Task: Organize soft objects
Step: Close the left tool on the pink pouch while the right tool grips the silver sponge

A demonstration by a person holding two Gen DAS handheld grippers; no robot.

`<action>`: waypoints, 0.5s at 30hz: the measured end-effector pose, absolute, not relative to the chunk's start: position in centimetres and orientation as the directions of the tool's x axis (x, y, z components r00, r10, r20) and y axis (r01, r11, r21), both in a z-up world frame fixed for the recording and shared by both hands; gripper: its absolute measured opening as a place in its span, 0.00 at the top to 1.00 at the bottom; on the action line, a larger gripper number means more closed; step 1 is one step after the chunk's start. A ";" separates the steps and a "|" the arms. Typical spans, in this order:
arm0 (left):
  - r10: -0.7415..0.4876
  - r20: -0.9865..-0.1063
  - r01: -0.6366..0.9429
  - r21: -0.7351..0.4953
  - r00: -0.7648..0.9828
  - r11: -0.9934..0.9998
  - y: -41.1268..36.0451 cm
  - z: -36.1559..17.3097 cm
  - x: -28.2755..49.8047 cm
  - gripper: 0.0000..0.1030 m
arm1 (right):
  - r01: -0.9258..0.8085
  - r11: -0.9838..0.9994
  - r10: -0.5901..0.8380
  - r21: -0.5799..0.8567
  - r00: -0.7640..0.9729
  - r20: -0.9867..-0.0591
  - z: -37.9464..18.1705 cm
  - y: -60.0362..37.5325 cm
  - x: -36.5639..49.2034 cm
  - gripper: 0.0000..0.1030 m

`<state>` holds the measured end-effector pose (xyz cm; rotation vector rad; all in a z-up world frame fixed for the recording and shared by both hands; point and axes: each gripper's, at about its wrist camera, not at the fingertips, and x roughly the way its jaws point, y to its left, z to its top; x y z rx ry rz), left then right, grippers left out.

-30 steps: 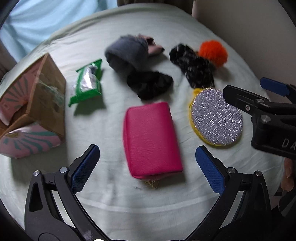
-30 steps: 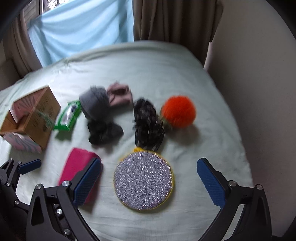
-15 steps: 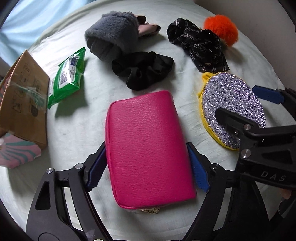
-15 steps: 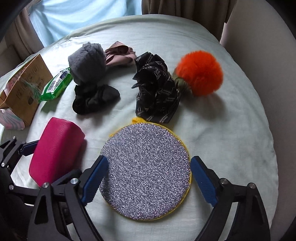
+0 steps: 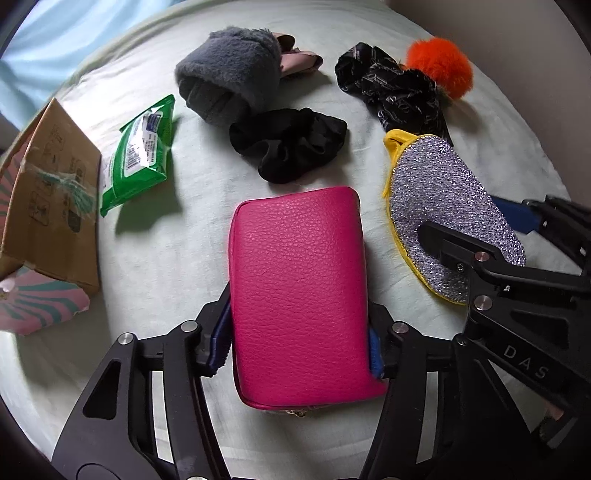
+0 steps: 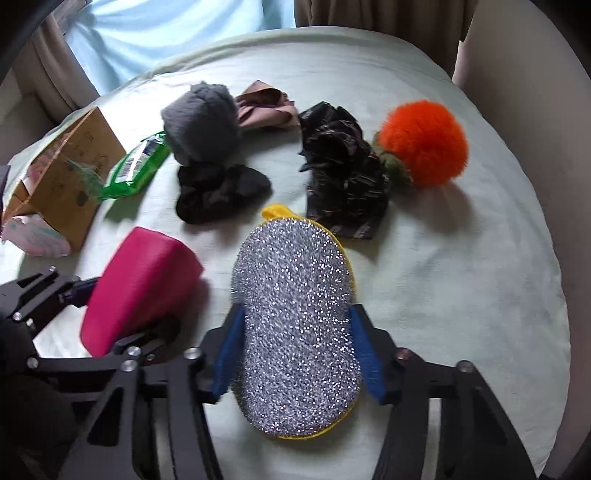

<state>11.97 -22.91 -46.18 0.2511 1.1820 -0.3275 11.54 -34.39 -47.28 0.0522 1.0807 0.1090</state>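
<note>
Crowding both tools: scrunchie (image 5: pixel 290 144), scarf (image 6: pixel 343 177).

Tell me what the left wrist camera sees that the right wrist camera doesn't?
Only the left wrist view shows the flat top of the pink pouch, squeezed in the left hand-held gripper.

Only the right wrist view shows the curtains and the whole sparkly sponge, pinched narrow in the right hand-held gripper.

Both show the orange pom-pom, grey fuzzy thing, black scrunchie, green packet and cardboard box.
</note>
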 end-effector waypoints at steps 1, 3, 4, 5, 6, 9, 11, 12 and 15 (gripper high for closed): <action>-0.121 -0.933 0.374 0.016 0.339 0.927 -22.7 -46.0 11.9 0.50 | -0.060 0.993 0.120 0.104 0.468 -0.875 -47.0 -34.4 11.4 0.56; -0.121 -0.930 0.370 0.016 0.346 0.929 -22.4 -45.2 11.9 0.50 | -0.057 0.992 0.125 0.111 0.476 -0.870 -46.3 -34.3 11.3 0.58; -0.123 -0.929 0.369 0.016 0.350 0.929 -22.1 -44.5 11.8 0.50 | -0.054 0.992 0.124 0.112 0.481 -0.868 -46.0 -34.1 11.6 0.58; -0.126 -0.927 0.368 0.014 0.353 0.930 -21.9 -44.0 11.9 0.51 | -0.050 0.992 0.126 0.116 0.488 -0.864 -45.4 -34.1 11.5 0.58; -0.129 -0.925 0.367 0.012 0.357 0.930 -21.8 -43.3 11.9 0.51 | -0.048 0.991 0.130 0.122 0.492 -0.861 -44.9 -34.2 11.5 0.58; -0.138 -0.917 0.365 0.009 0.375 0.931 -21.3 -40.9 12.0 0.51 | -0.041 0.991 0.129 0.126 0.507 -0.852 -43.2 -34.6 11.3 0.58; -0.138 -0.909 0.357 0.013 0.394 0.934 -21.3 -38.8 11.9 0.51 | -0.035 0.992 0.124 0.125 0.522 -0.844 -41.7 -34.7 11.2 0.58; -0.138 -0.906 0.353 0.013 0.400 0.936 -21.5 -38.2 11.6 0.51 | -0.031 0.992 0.121 0.123 0.528 -0.840 -40.9 -34.8 11.3 0.58; -0.145 -0.896 0.321 -0.003 0.419 0.947 -20.8 -34.7 12.4 0.51 | -0.019 0.994 0.101 0.109 0.549 -0.830 -37.7 -35.1 11.3 0.58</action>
